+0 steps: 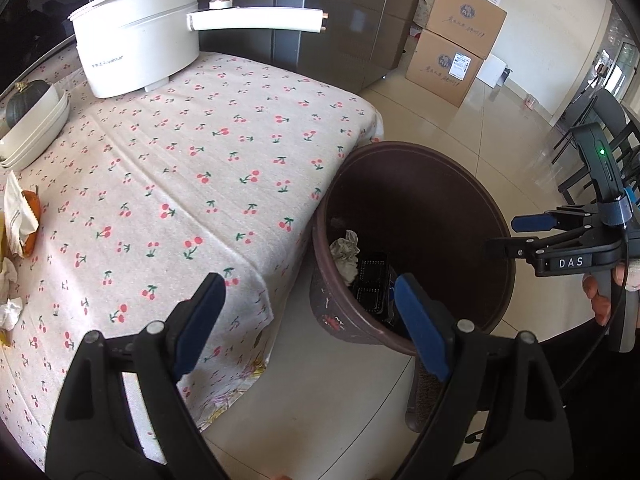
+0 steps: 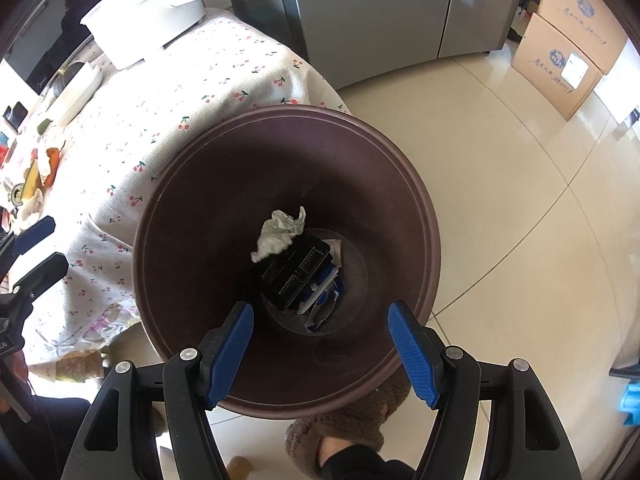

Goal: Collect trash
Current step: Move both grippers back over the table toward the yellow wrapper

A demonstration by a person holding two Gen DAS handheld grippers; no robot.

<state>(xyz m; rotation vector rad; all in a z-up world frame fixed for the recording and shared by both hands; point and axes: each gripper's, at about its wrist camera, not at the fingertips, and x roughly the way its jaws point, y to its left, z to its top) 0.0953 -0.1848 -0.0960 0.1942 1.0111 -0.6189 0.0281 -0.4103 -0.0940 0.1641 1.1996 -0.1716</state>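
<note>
Hovering both grippers empty: right gripper over the brown bin beside the desk, left gripper at the desk corner, jaws spread on both. Bin holds a black tray and crumpled paper. Remaining trash sits at the desk's far left: wrapper, white tissue wads. Judging both light, soft, crushable; pinch each wad across its bulk, wrapper by a folded edge, since film likely slips.
</note>
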